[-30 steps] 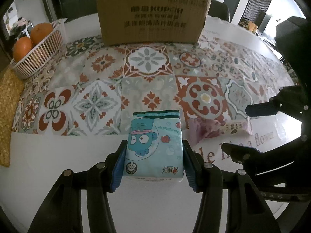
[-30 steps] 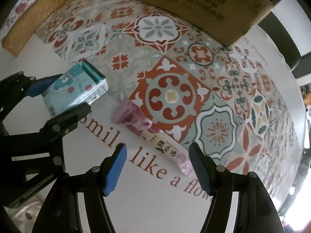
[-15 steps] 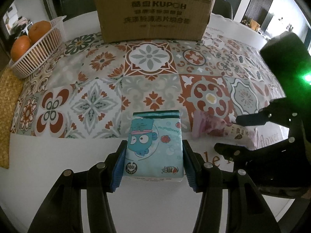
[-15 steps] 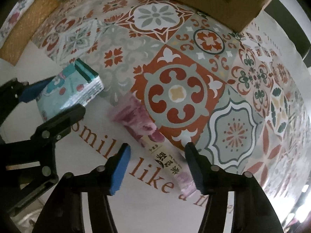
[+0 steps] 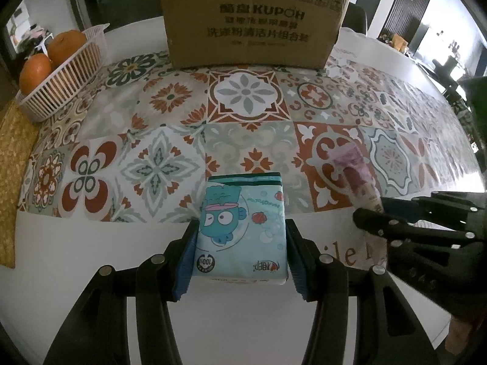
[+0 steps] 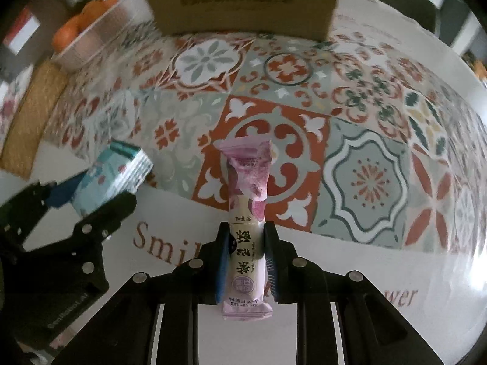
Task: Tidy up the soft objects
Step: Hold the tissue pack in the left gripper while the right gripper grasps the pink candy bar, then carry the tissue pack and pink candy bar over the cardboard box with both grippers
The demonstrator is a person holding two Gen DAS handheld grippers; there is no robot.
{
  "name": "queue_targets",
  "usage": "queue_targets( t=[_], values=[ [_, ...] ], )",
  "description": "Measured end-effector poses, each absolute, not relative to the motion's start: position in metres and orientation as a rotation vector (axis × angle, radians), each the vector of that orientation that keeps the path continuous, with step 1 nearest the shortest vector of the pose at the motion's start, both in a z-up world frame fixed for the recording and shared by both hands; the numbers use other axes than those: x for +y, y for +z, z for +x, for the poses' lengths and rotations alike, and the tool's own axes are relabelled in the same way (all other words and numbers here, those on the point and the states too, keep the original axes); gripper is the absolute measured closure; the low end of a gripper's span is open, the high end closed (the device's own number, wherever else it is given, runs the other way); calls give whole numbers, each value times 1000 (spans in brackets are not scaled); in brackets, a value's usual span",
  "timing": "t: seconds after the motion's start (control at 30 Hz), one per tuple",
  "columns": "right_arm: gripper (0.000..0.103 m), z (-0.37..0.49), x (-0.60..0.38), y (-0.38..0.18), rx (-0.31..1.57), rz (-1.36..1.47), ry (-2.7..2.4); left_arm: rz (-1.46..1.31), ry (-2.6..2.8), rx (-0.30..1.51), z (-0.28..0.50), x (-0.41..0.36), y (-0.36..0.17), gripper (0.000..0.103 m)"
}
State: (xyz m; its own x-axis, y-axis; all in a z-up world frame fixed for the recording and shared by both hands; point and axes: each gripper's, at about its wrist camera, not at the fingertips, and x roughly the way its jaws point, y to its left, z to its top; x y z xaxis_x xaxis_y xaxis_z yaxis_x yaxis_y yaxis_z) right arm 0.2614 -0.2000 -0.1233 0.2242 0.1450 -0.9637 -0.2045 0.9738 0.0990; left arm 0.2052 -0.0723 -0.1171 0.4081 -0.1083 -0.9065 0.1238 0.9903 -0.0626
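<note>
My left gripper point(image 5: 240, 243) is shut on a light blue tissue pack point(image 5: 240, 228) with a cartoon fish, held just above the white table edge. The pack also shows in the right wrist view point(image 6: 112, 179). My right gripper point(image 6: 246, 243) is shut on a long pink and cream snack wrapper point(image 6: 248, 210), which points forward over the patterned mat. In the left wrist view the wrapper point(image 5: 354, 173) sticks out of the right gripper point(image 5: 374, 210) at the right. A brown cardboard box point(image 5: 252, 21) stands at the far side of the mat.
A white basket point(image 5: 67, 82) with oranges point(image 5: 35, 73) sits at the back left, next to a woven straw mat point(image 5: 12, 158). The tiled patterned mat point(image 5: 243, 106) covers the table between me and the box.
My right gripper closed on the snack wrapper, which now points forward between its fingers. The left gripper kept hold of the tissue pack and moved nearer the box.
</note>
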Motion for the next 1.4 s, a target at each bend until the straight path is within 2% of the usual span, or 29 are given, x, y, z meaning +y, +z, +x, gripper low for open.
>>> queue_targets(
  t=[0.27,0.6,1.4],
  values=[
    [80,248,-205,-81,1193,77,138,17,-172,1075,211,-62,-97,50],
    [80,246,-187,-54,1098,223,72,24,-225,973,224,-43,-57,50],
    [80,302,-178,37,869,207,76,23,-219,799,291,-34,32,50]
  ],
)
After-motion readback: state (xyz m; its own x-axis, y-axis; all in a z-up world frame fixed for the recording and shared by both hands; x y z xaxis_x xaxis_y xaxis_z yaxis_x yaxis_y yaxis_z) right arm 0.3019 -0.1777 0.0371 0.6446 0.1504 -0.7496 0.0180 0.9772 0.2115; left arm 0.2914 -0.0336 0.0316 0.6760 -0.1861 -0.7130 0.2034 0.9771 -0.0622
